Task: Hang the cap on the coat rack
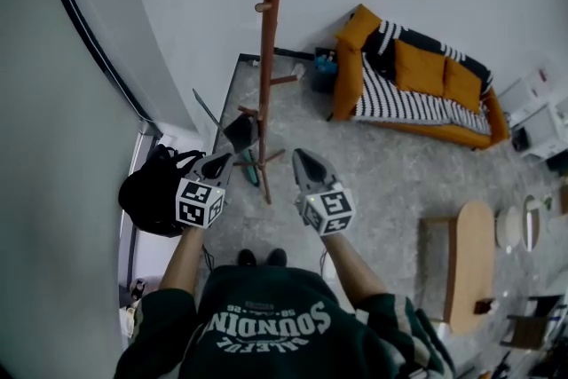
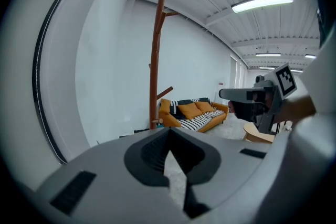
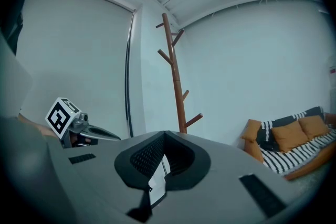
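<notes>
left gripper [image 1: 222, 159] and right gripper [image 1: 298, 153], both pressed together and empty, face the coat rack [image 1: 269, 58]; a dark shape [image 1: 241, 130] by its low peg is possibly the cap.

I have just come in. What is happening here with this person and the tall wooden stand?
A person stands facing the wooden coat rack and holds a hand-held gripper in each hand. The left hand-held gripper and the right hand-held gripper both point toward the rack, jaws together, with nothing in them. No cap hangs on the pegs that show. A dark thing sits low beside the rack; I cannot tell whether it is the cap.
</notes>
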